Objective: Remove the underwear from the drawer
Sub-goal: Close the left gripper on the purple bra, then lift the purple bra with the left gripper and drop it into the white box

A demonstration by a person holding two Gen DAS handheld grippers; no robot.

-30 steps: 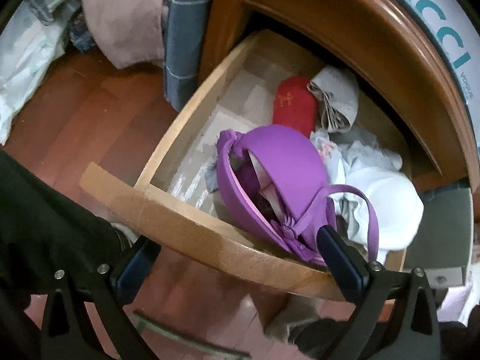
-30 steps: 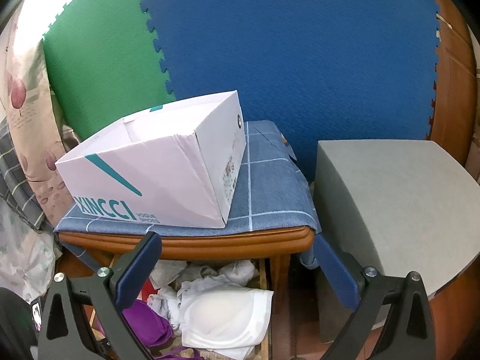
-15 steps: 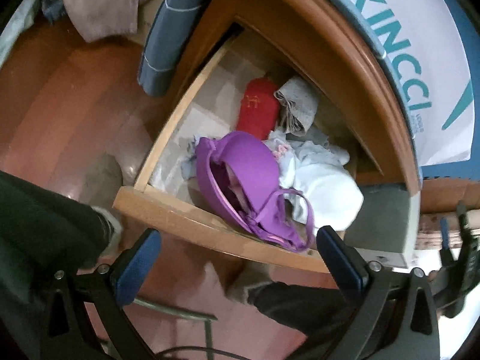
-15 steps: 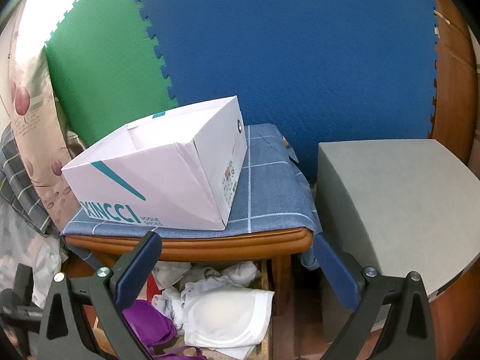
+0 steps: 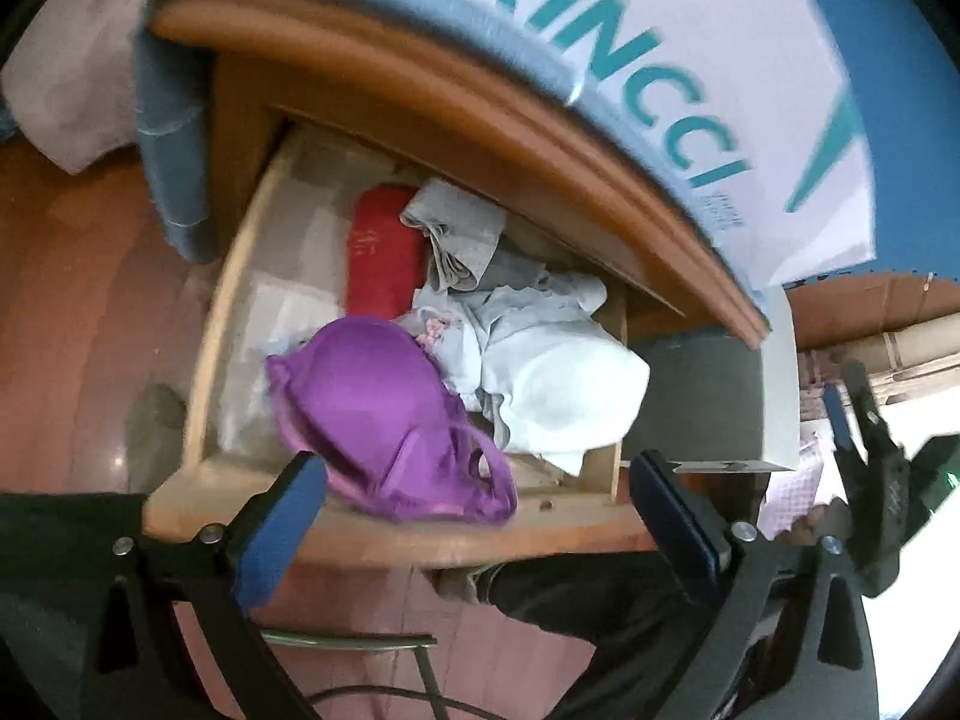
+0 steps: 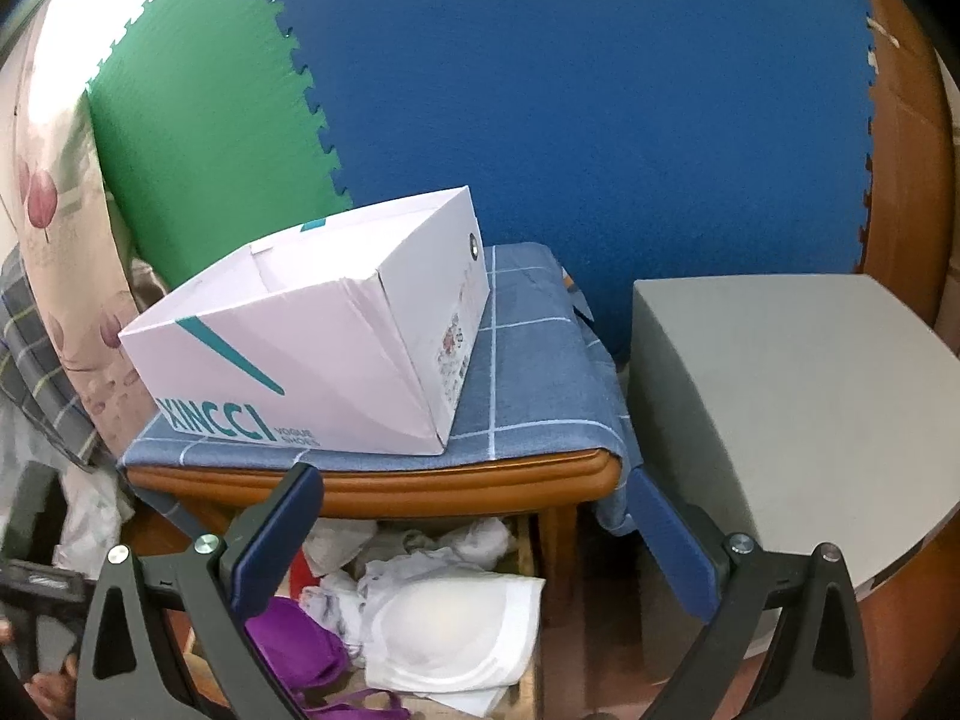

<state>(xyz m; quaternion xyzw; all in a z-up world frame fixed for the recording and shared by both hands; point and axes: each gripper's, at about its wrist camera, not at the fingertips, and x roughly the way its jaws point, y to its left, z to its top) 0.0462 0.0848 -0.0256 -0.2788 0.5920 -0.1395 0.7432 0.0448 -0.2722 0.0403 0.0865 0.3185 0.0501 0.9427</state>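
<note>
Over the wooden floor [image 5: 72,312] stands our nightstand, its tabletop [image 6: 528,354] under a blue checked cloth with the white shoebox [image 6: 312,360] on it. Beneath it the drawer [image 5: 384,531] is pulled open. Inside lie the purple bra [image 5: 372,414], draped over the drawer's front edge, the white bra [image 5: 564,396] just beside it, a grey folded garment [image 5: 459,234] and a red pouch [image 5: 384,258] further back.

Our left gripper [image 5: 477,510] hangs above the drawer front; its jaws are wide but closing, with nothing pressed between them. Our right gripper [image 6: 474,531] waits with jaws wide and empty, facing the nightstand.

We judge the step in hand to be the reach for the underwear, nothing lifted out yet. Next we need to lower the left jaws around the purple bra, pinch fabric rather than a loose strap, then lift clear of the drawer's edge
</note>
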